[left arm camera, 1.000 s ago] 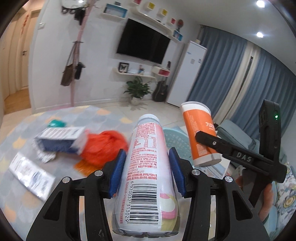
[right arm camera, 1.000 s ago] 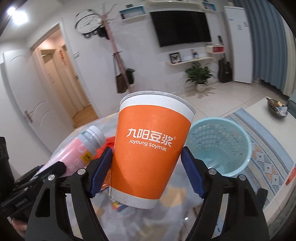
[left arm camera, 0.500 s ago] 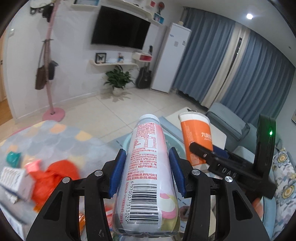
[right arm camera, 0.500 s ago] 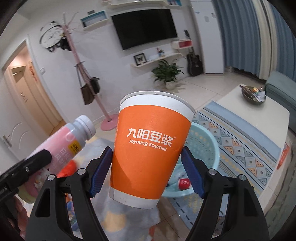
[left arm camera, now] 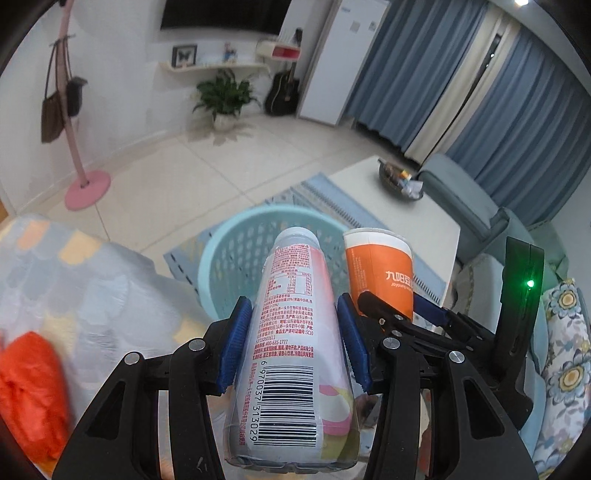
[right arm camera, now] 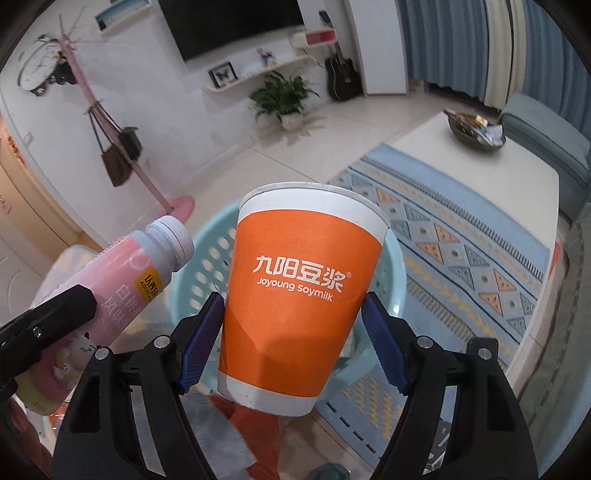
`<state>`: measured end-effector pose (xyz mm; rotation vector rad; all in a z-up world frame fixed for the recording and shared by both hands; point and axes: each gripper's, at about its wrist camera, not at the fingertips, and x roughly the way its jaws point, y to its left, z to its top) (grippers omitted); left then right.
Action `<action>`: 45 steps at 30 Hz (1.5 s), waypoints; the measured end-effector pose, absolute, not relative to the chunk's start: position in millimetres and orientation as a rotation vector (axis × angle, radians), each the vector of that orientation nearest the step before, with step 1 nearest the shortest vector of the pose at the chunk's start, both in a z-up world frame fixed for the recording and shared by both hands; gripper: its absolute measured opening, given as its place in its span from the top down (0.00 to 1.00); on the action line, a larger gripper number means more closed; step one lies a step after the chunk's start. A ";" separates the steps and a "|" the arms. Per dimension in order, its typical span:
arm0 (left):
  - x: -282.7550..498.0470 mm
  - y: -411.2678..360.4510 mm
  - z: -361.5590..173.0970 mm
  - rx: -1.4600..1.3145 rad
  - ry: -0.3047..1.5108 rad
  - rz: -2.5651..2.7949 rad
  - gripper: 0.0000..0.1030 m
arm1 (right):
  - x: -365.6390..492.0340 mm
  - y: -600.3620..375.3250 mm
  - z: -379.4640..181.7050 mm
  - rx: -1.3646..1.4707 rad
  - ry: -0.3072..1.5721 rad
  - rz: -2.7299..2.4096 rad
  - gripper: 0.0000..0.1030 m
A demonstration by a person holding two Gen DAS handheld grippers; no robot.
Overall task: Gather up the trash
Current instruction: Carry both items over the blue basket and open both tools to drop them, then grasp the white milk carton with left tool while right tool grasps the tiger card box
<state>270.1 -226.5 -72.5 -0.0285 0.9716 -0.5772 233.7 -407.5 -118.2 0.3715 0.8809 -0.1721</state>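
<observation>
Above blue laundry-style basket [left arm camera: 221, 266]: left gripper [left arm camera: 291, 347] clamps pink drink bottle [left arm camera: 291, 332], right gripper [right arm camera: 291, 339] clamps orange soymilk cup [right arm camera: 295, 295]; drop step, next release both over opening.

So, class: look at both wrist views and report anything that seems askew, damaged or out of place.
Little stands out. The orange cup has a shallow dent low on its wall, where the right tongs squeeze it. The pink bottle, clamped in the left tongs, looks intact. Both sit in front of the blue basket.

Even, cool indoor light from a ceiling spot [left arm camera: 523, 2] (top corner); strong fisheye bending and dark vignette at edges; background slightly motion-blurred.
</observation>
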 end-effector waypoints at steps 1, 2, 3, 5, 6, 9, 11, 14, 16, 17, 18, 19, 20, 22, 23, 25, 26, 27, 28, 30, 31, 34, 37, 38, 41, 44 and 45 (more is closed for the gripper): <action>274.1 -228.6 -76.4 -0.028 0.984 -0.575 0.55 | 236.9 -409.6 -123.2 0.375 0.893 -0.178 0.29; 276.8 -231.0 -81.0 -0.025 0.996 -0.574 0.55 | 237.2 -411.0 -126.9 0.376 0.901 -0.183 0.29; 278.5 -232.1 -83.8 -0.024 1.003 -0.572 0.54 | 238.5 -412.5 -131.1 0.379 0.911 -0.189 0.29; 278.0 -233.1 -86.5 -0.026 1.015 -0.570 0.54 | 240.6 -417.1 -137.7 0.396 0.931 -0.197 0.27; 277.6 -232.5 -86.2 -0.031 1.013 -0.576 0.56 | 240.4 -418.1 -139.7 0.408 0.937 -0.197 0.27; 272.8 -228.0 -77.4 -0.042 0.982 -0.583 0.46 | 239.9 -421.6 -142.1 0.423 0.945 -0.197 0.27; 269.1 -226.9 -70.5 -0.034 0.957 -0.576 0.46 | 239.3 -423.2 -139.3 0.424 0.940 -0.201 0.27; 259.8 -217.0 -58.6 -0.046 0.923 -0.577 0.45 | 235.5 -426.2 -133.2 0.446 0.922 -0.189 0.27; 252.3 -213.1 -52.0 -0.062 0.900 -0.578 0.45 | 231.1 -425.8 -127.7 0.450 0.908 -0.185 0.27; 247.1 -207.4 -47.6 -0.071 0.886 -0.579 0.46 | 228.2 -425.2 -124.4 0.449 0.900 -0.179 0.27; 243.8 -206.0 -45.0 -0.074 0.877 -0.576 0.45 | 226.2 -422.8 -120.7 0.449 0.894 -0.171 0.27; 238.8 -202.1 -41.0 -0.078 0.861 -0.572 0.45 | 223.3 -419.5 -116.3 0.448 0.887 -0.158 0.27; 234.8 -200.6 -37.8 -0.081 0.851 -0.570 0.45 | 221.7 -416.1 -112.0 0.445 0.883 -0.151 0.27; 224.1 -196.3 -29.5 -0.091 0.826 -0.564 0.45 | 216.5 -406.9 -101.8 0.431 0.866 -0.134 0.27; 219.5 -192.3 -26.2 -0.100 0.816 -0.563 0.45 | 214.0 -402.0 -96.5 0.423 0.857 -0.125 0.28; 209.4 -181.5 -17.5 -0.119 0.793 -0.561 0.45 | 209.7 -393.5 -87.4 0.408 0.842 -0.106 0.28; 204.2 -176.8 -13.7 -0.124 0.782 -0.557 0.45 | 206.1 -386.6 -80.9 0.396 0.830 -0.093 0.28; 197.9 -170.7 -9.0 -0.127 0.767 -0.547 0.44 | 203.1 -381.1 -75.9 0.387 0.820 -0.082 0.28; 191.8 -164.9 -4.7 -0.127 0.751 -0.534 0.43 | 199.2 -373.9 -69.7 0.375 0.809 -0.067 0.28; 179.1 -146.5 5.4 -0.131 0.710 -0.496 0.37 | 193.0 -361.2 -58.9 0.357 0.790 -0.038 0.28; 173.0 -138.8 9.0 -0.135 0.695 -0.480 0.35 | 189.5 -353.8 -54.2 0.346 0.782 -0.022 0.28; 154.0 -106.7 19.7 -0.158 0.642 -0.395 0.29 | 177.4 -325.7 -40.3 0.309 0.762 0.051 0.28; 136.5 -66.2 26.5 -0.194 0.593 -0.270 0.20 | 166.0 -297.8 -30.9 0.282 0.752 0.116 0.28; 132.9 -53.7 29.0 -0.204 0.581 -0.229 0.17 | 161.8 -288.3 -28.9 0.274 0.749 0.137 0.28; 118.9 -11.4 27.4 -0.236 0.563 -0.088 0.17 | 148.6 -257.9 -27.1 0.235 0.755 0.193 0.28; 108.3 31.3 19.2 -0.277 0.572 0.032 0.15 | 139.4 -229.6 -29.1 0.208 0.781 0.257 0.27; 108.0 48.4 14.3 -0.301 0.581 0.083 0.15 | 136.1 -219.1 -31.9 0.201 0.801 0.281 0.27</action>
